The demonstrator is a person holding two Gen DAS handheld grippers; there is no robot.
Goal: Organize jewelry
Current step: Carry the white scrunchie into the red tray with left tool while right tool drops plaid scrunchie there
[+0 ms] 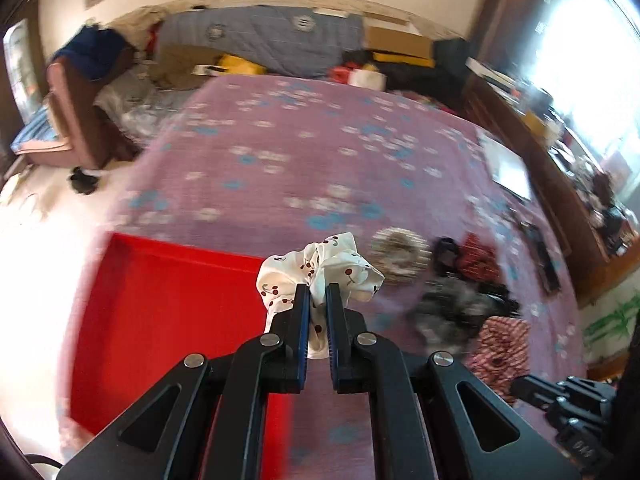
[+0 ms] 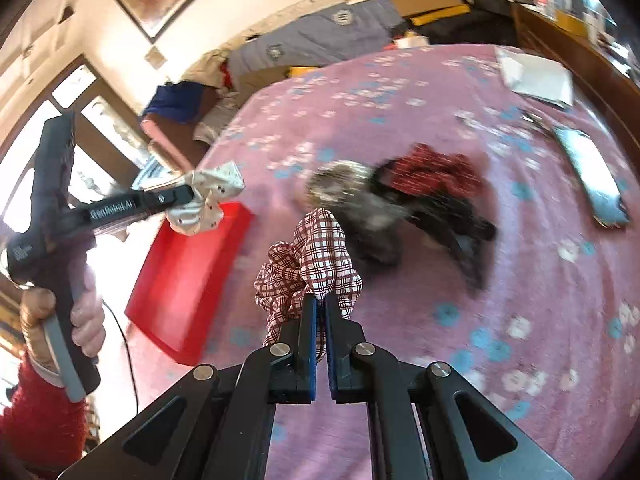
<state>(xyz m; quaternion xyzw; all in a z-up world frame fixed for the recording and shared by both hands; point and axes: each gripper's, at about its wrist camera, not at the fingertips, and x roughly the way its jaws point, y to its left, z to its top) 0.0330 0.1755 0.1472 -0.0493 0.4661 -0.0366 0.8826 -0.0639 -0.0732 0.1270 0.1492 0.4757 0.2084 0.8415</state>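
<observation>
Scrunchies are what both tongs carry above the bed: the left gripper (image 1: 318, 296) is clamped on a white cherry-print scrunchie (image 1: 320, 268), and the right gripper (image 2: 321, 304) is clamped on a red-and-white plaid scrunchie (image 2: 310, 268), each bunch of cloth pinched between blue pads and lifted clear of the purple flowered bedspread (image 2: 520, 280).

Much is smeared by motion. In the right wrist view, the pile of hair ties (image 2: 400, 208) at about one o'clock from the right tongs blurs together; I make out something fuzzy and grey, a red checked piece and black ones, but cannot count them. The lower half of each held scrunchie is hidden behind the fingers.

On the side of the left tool, seen from the right wrist, white lettering reads "GenRobot.AI". A hand (image 2: 80, 320) with a red fuzzy sleeve (image 2: 44, 416) grips its handle at nine o'clock.

A red tray (image 1: 168, 304) lies on the bedspread at ten o'clock from the left tongs, its near end covered by the tool. White papers (image 2: 536, 76) and a flat silvery object (image 2: 592, 176) lie toward two o'clock in the right wrist view. Folded quilts and cardboard boxes crowd the wall at twelve.
</observation>
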